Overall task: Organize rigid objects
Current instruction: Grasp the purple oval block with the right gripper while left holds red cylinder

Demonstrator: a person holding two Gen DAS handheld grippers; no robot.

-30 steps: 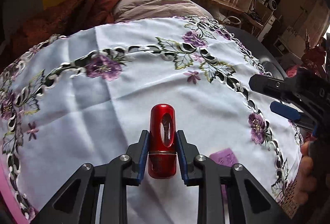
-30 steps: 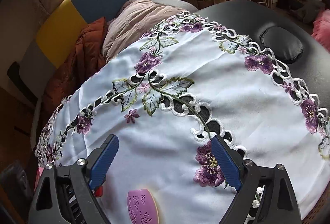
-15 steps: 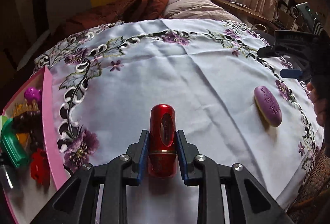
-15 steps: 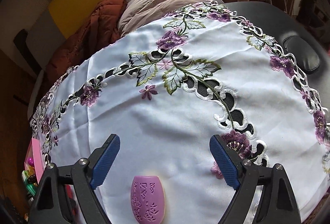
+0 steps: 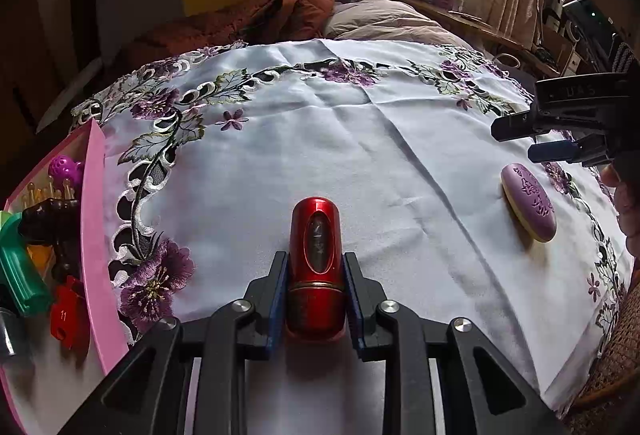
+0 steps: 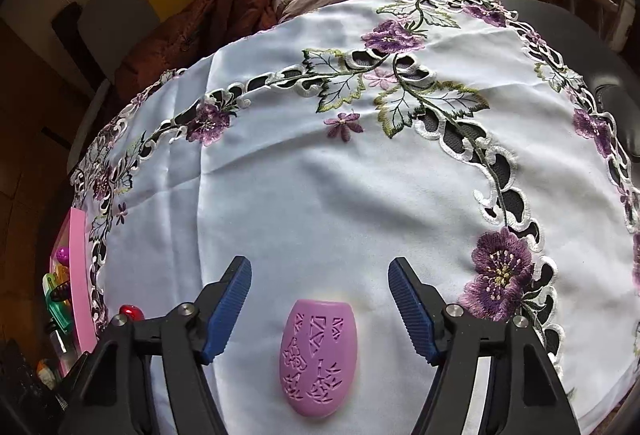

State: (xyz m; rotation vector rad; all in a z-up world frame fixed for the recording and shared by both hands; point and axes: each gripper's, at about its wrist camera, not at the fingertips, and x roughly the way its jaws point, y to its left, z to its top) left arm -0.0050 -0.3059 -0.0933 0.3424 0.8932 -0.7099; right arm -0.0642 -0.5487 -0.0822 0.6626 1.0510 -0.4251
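My left gripper [image 5: 316, 271] is shut on a shiny red capsule-shaped object [image 5: 316, 259] and holds it just above the white embroidered tablecloth [image 5: 340, 155]. A purple oval object with a cut-out pattern [image 6: 318, 355] lies on the cloth between the open fingers of my right gripper [image 6: 320, 299]; it also shows in the left wrist view [image 5: 528, 201], below the right gripper [image 5: 552, 139]. The red object's tip shows at the left of the right wrist view [image 6: 131, 311].
A pink tray [image 5: 94, 235] at the table's left edge holds several small items: a green piece [image 5: 18, 267], a red tag [image 5: 64, 315], a purple ball [image 5: 64, 169]. It also shows in the right wrist view [image 6: 78, 275]. A couch with bedding [image 5: 304, 11] lies behind the table.
The left gripper has swung left with the red object, bringing the pink tray into view. The right gripper has moved nearer to the purple oval, which now lies further between its fingers.
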